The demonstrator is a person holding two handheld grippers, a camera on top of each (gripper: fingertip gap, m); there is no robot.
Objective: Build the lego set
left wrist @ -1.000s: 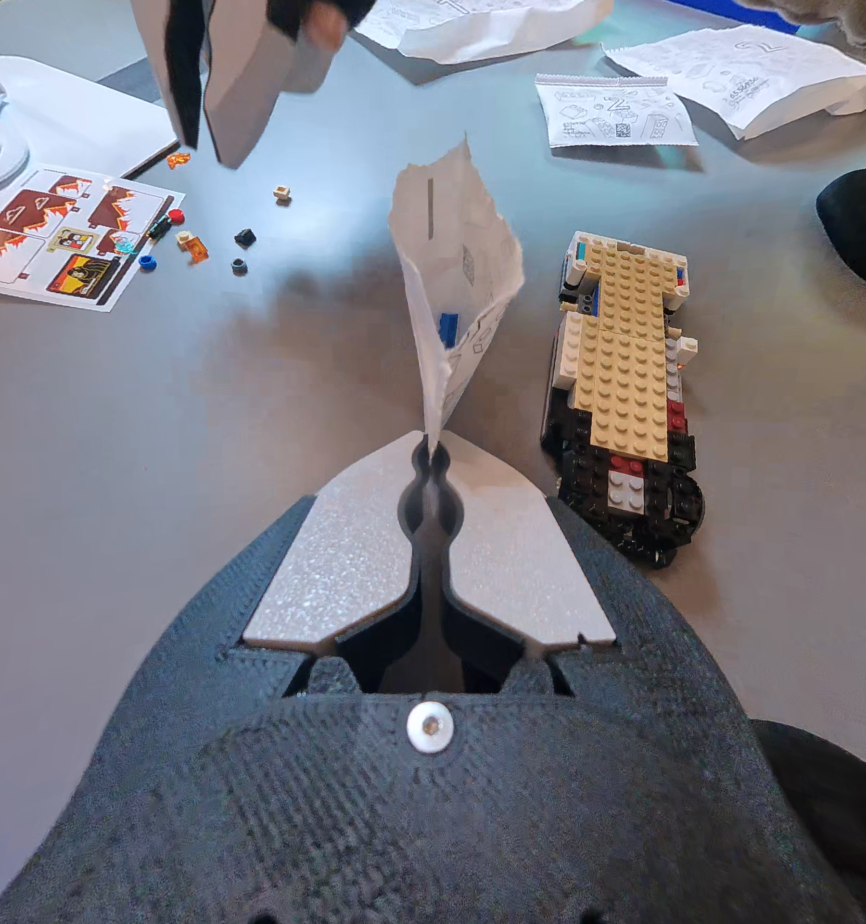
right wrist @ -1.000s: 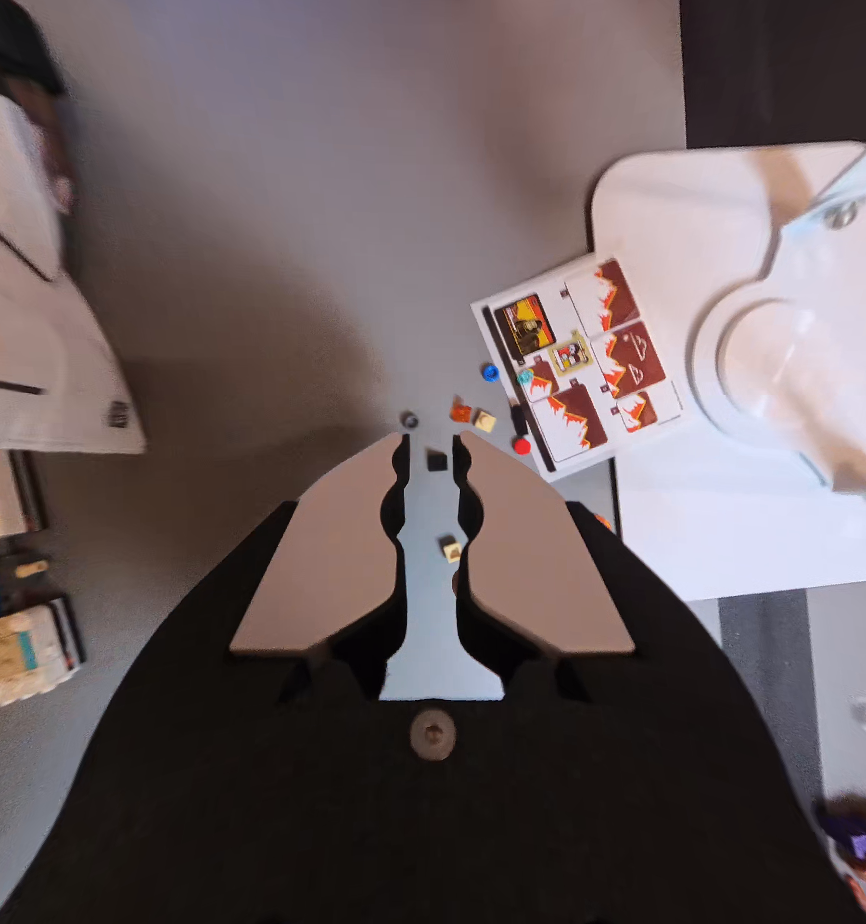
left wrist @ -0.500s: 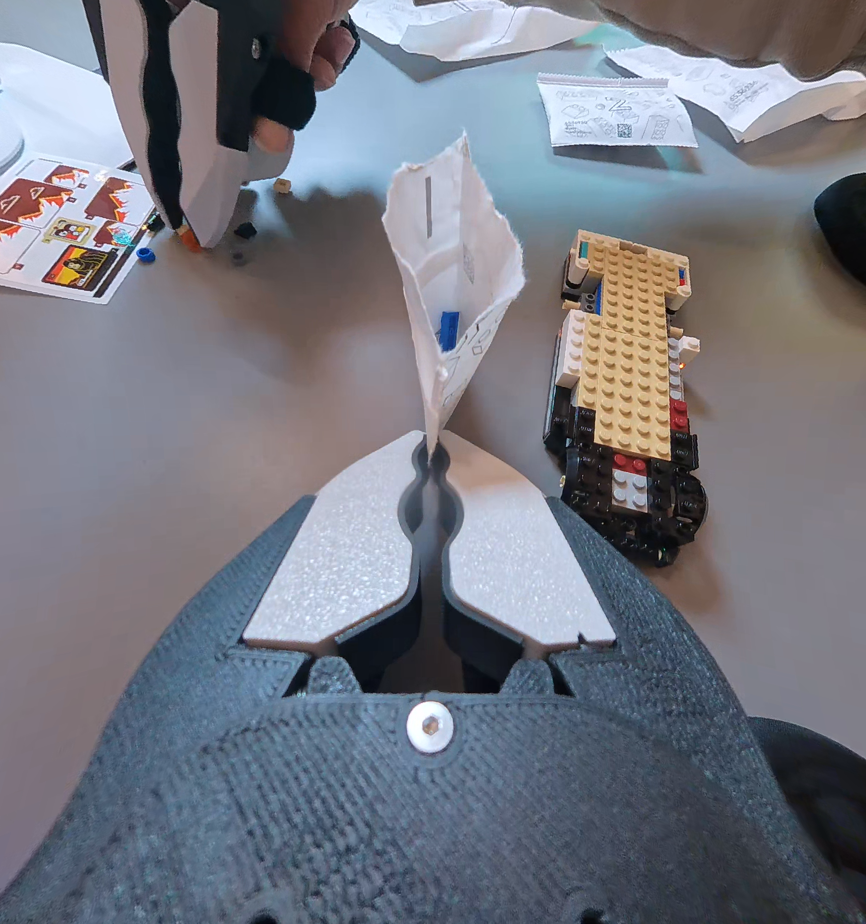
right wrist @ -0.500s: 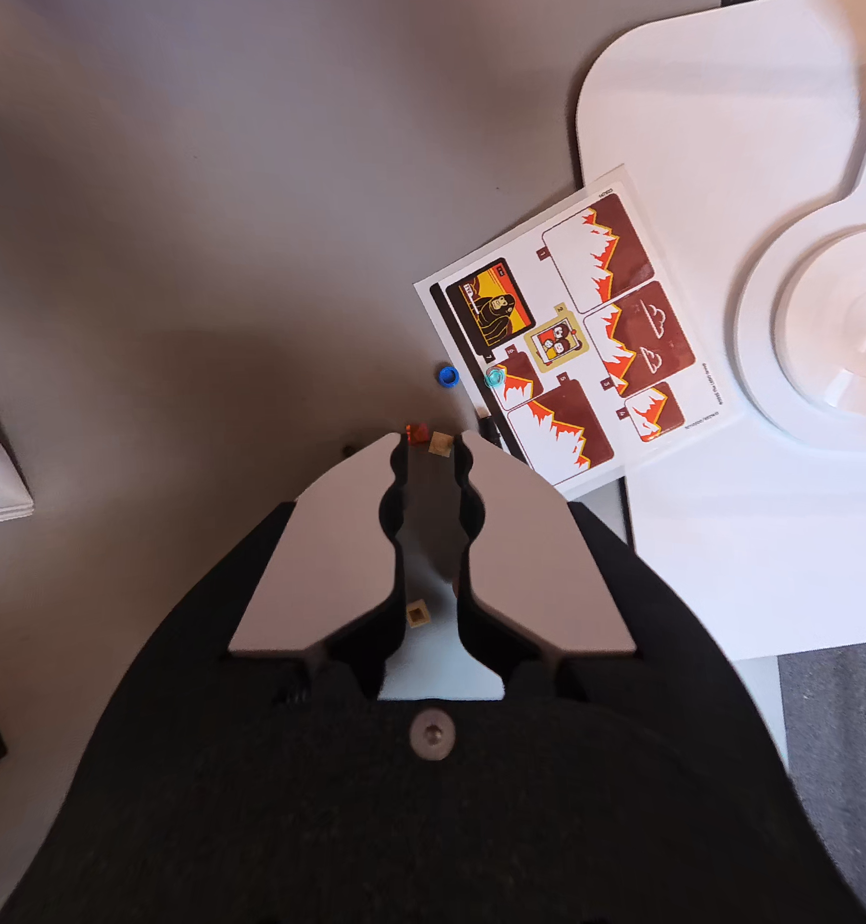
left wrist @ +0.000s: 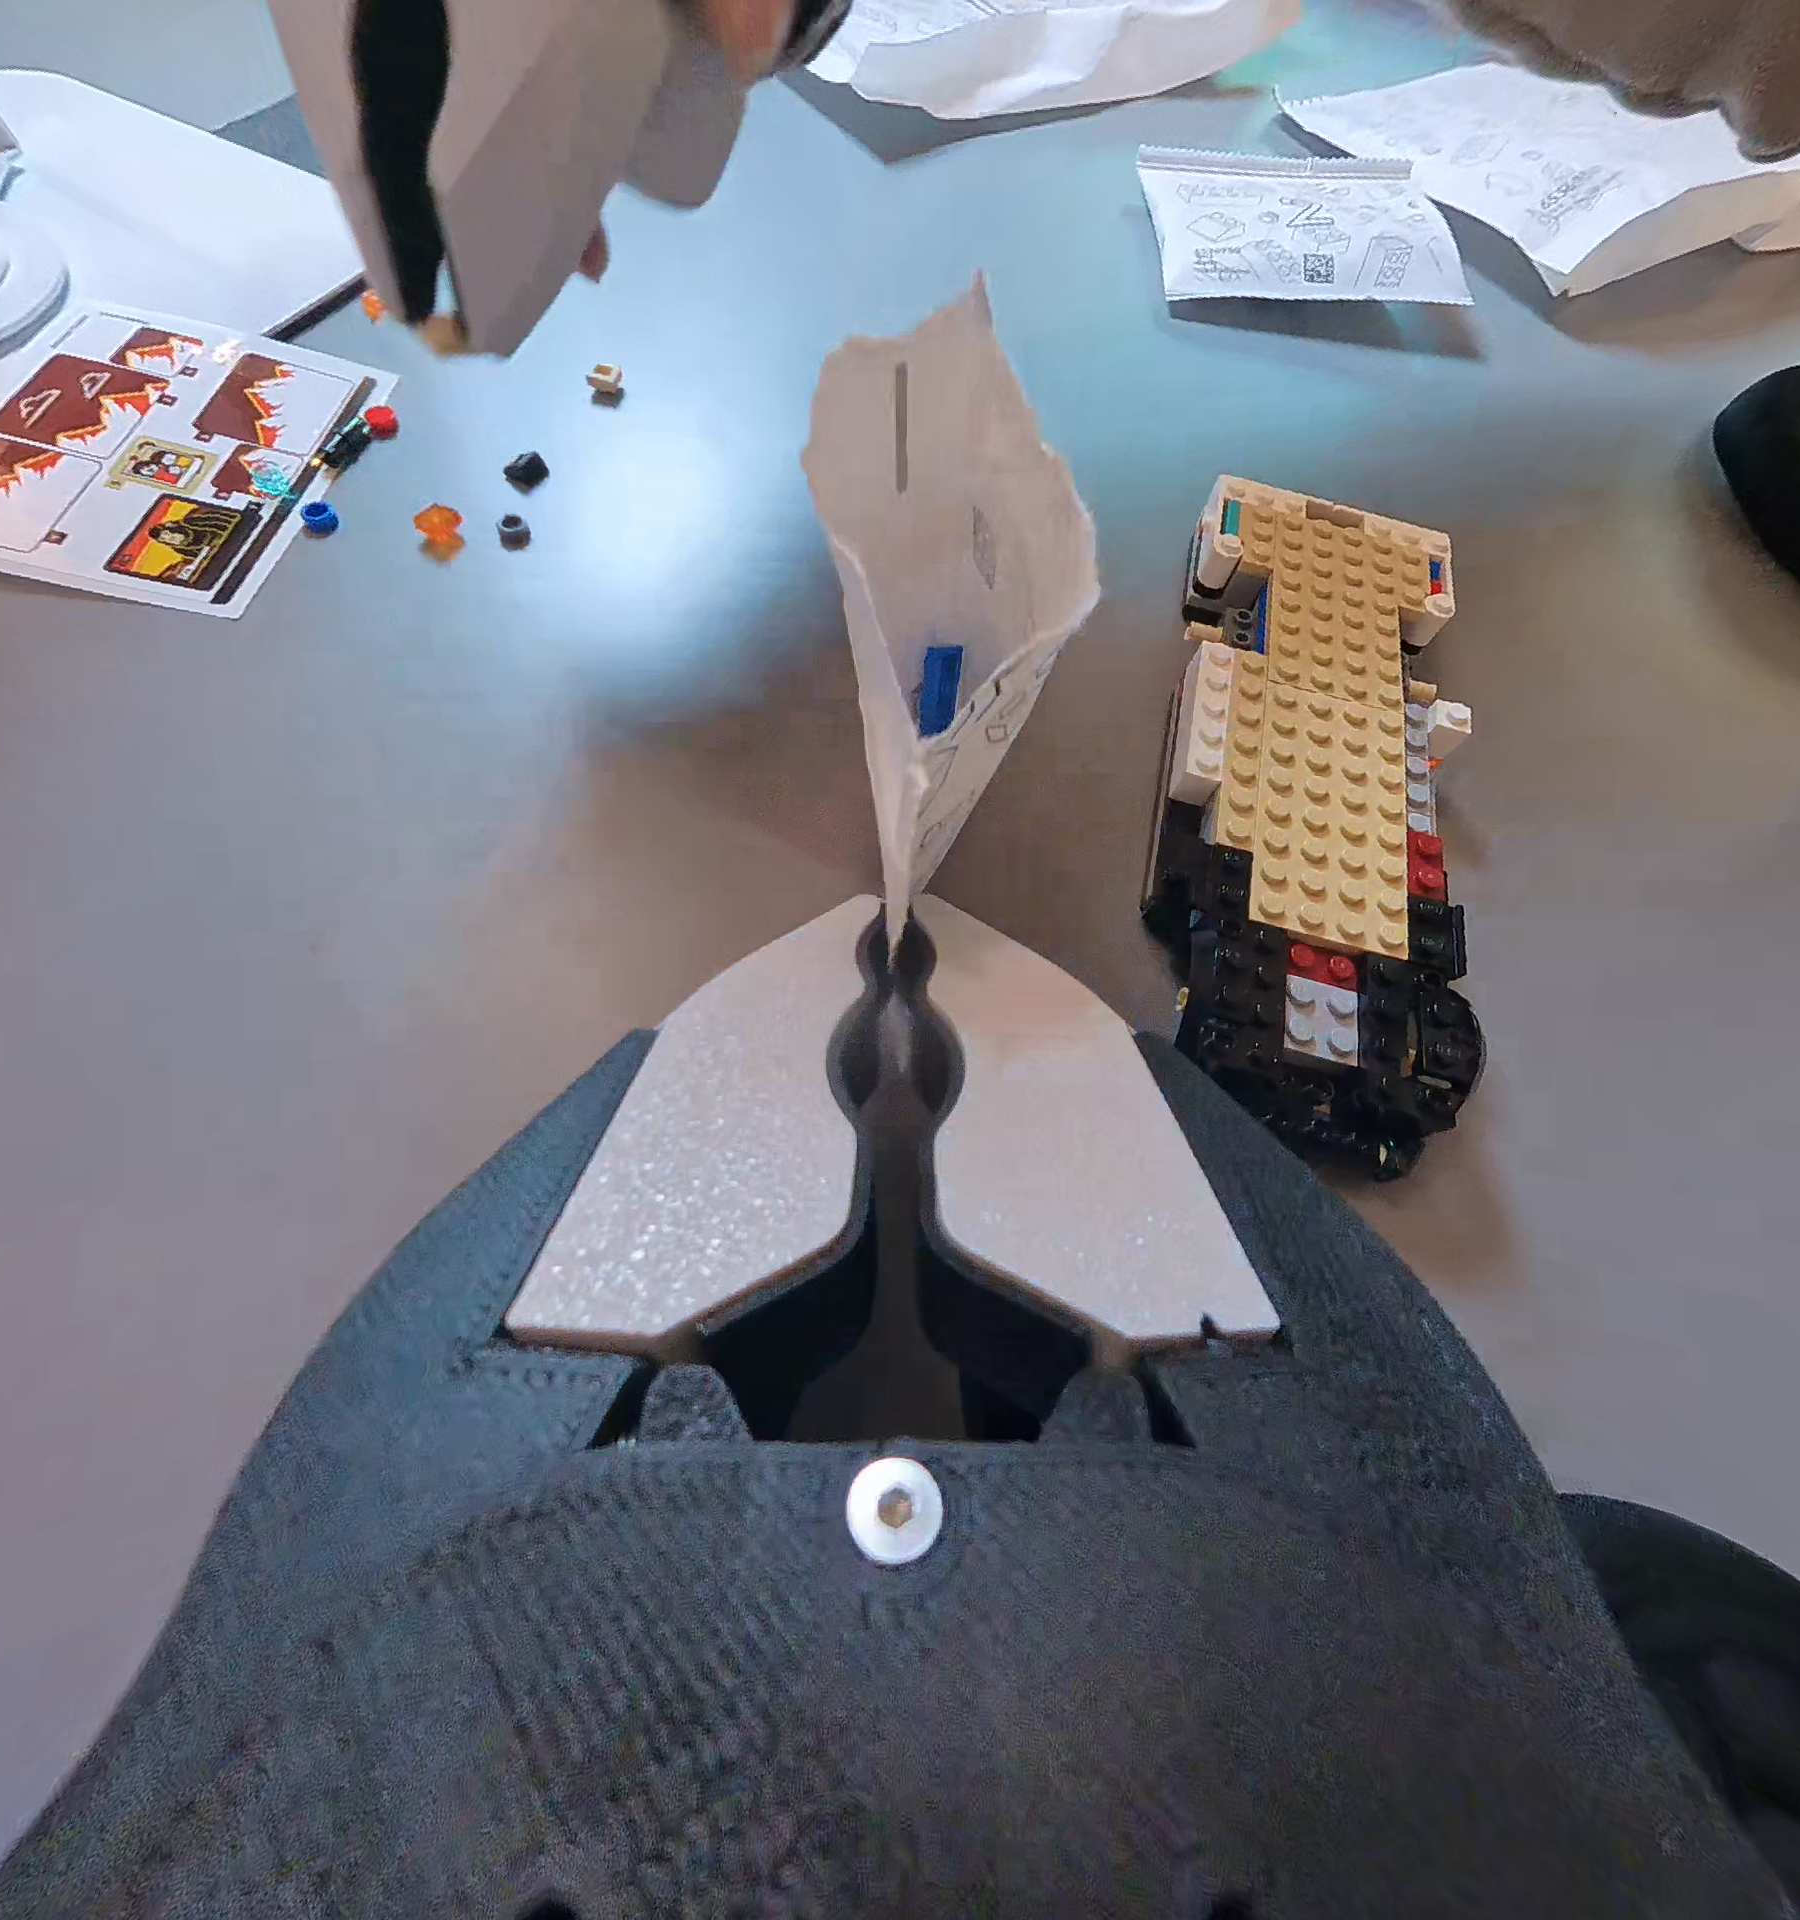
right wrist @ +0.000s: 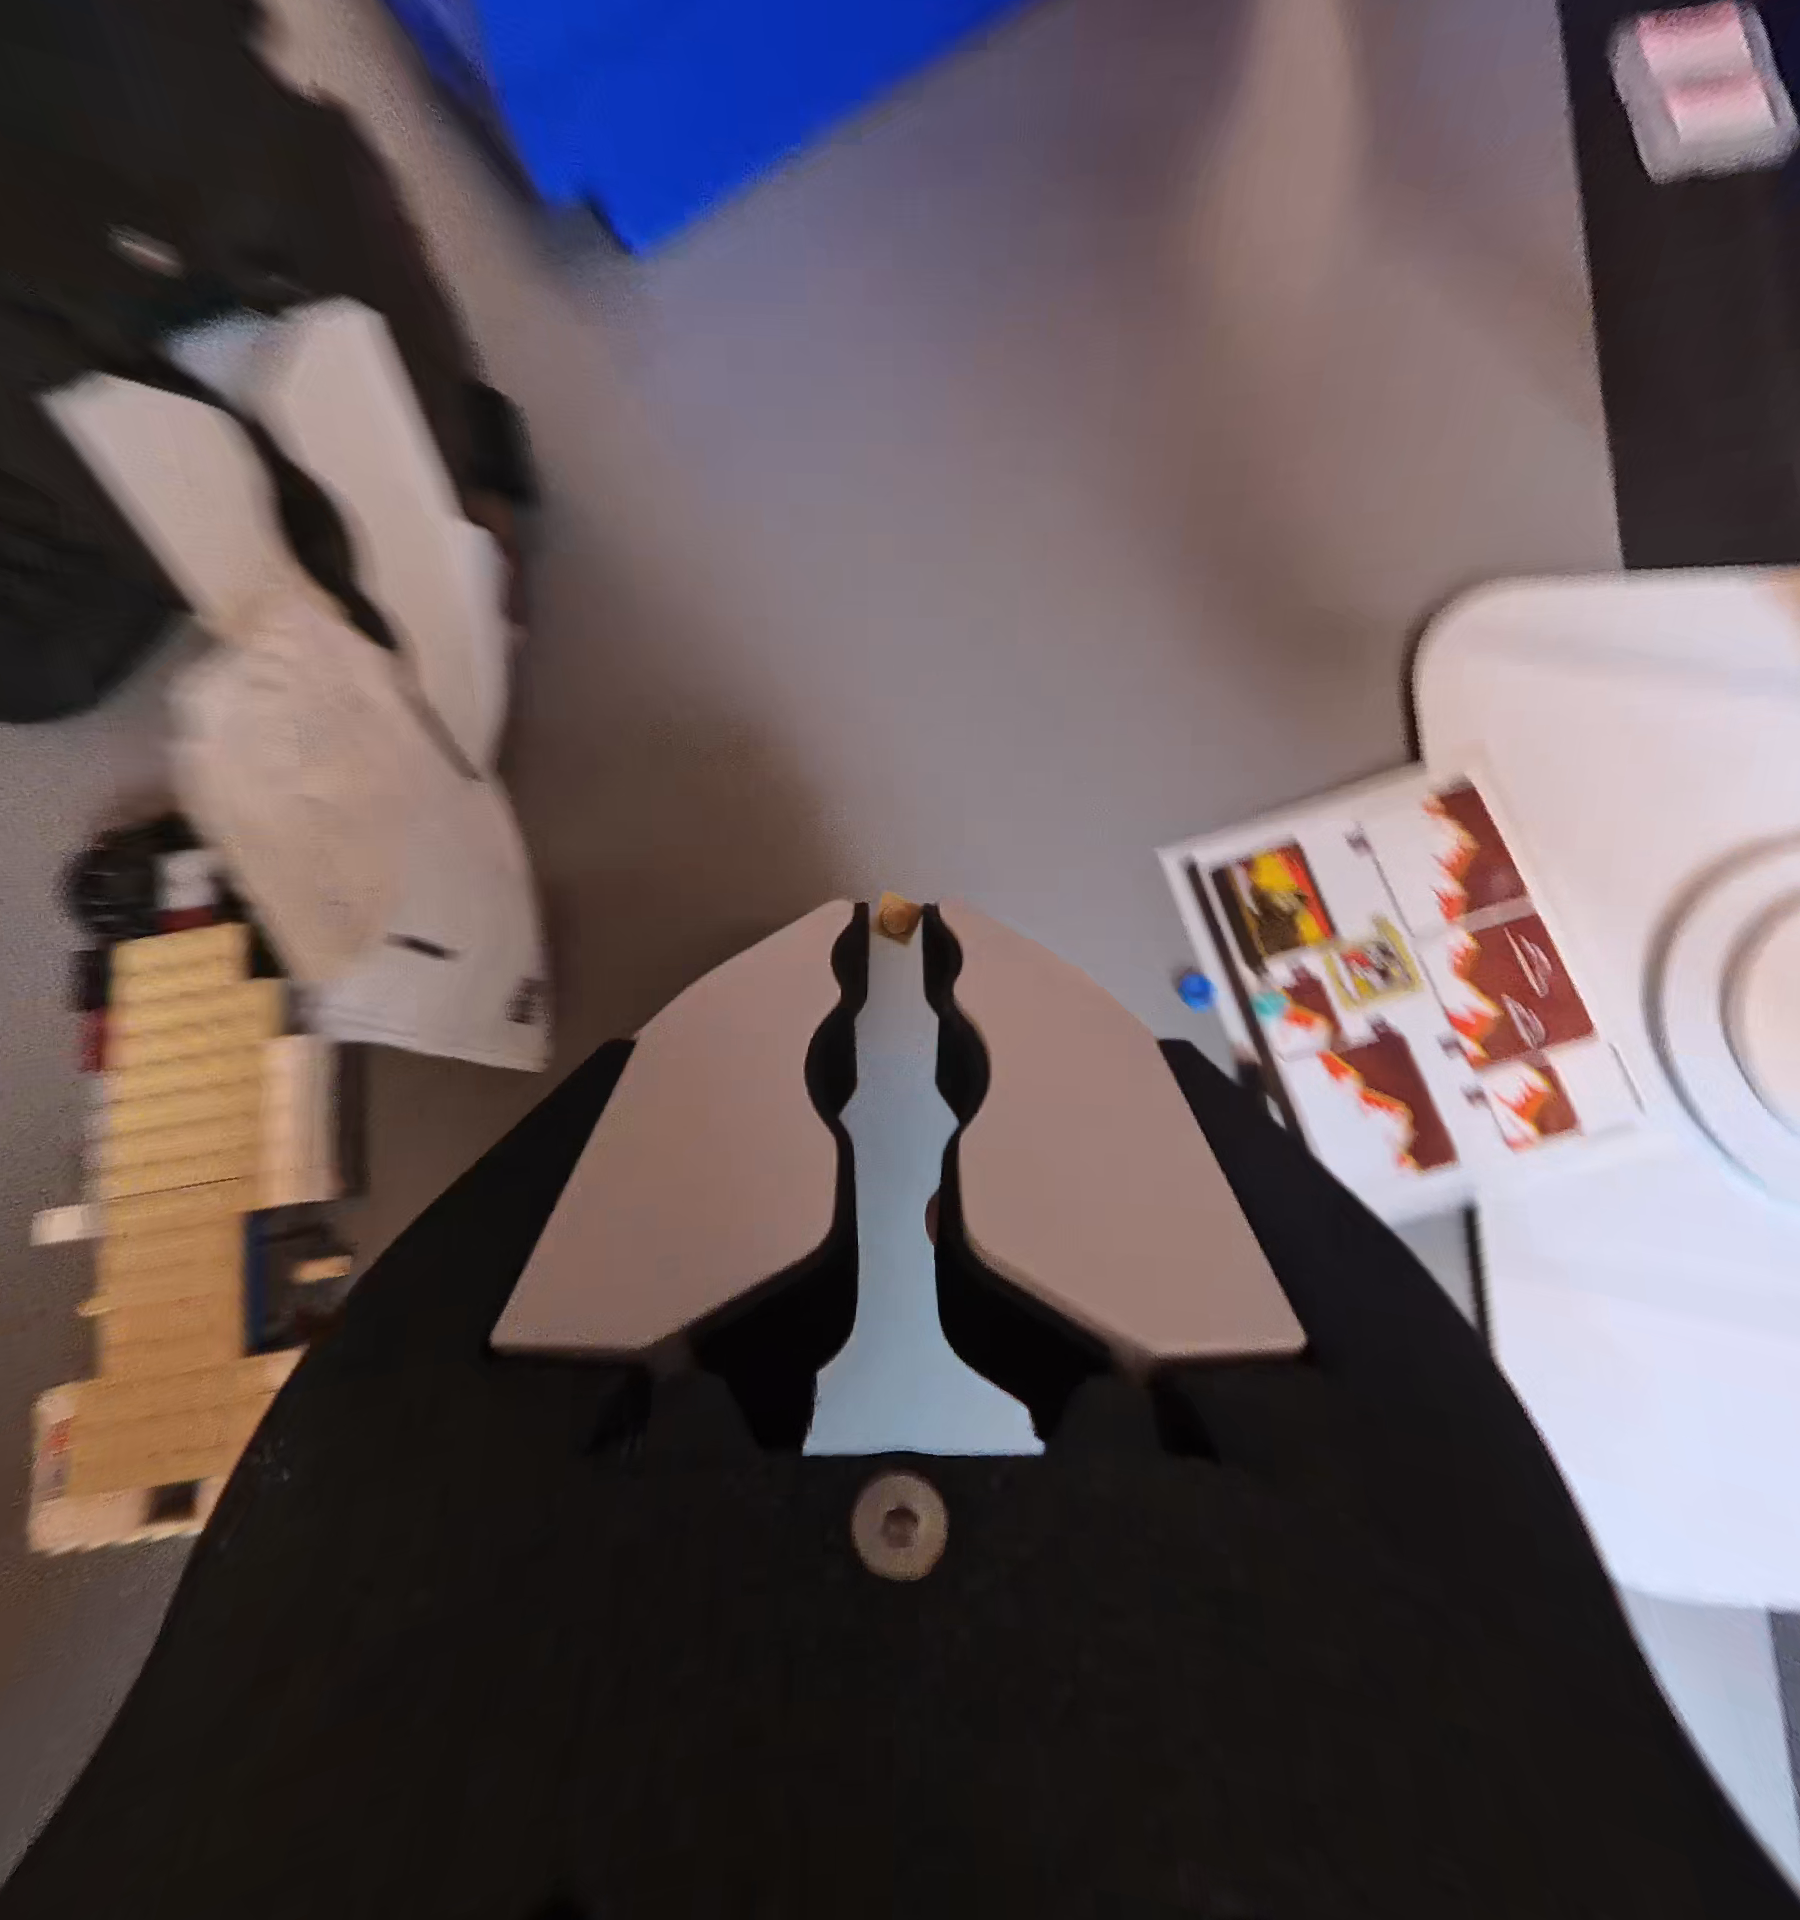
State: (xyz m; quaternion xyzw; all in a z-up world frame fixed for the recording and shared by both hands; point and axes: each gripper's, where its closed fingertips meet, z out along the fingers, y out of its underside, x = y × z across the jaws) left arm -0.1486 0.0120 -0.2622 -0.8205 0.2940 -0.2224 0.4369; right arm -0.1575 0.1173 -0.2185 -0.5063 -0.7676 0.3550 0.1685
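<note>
Beside the tan-and-black brick model (left wrist: 1322,831), our left gripper (left wrist: 898,914) clamps a torn white paper bag (left wrist: 953,582); our right gripper (right wrist: 898,920) pinches a small tan brick (right wrist: 897,918).

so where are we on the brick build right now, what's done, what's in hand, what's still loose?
Done: a tan-topped brick model stands partly assembled on the table.
In hand: the left gripper is shut on a torn white paper bag with a blue brick inside; the right gripper pinches a small tan piece.
Left: small loose pieces still lie beside the sticker sheet.
</note>
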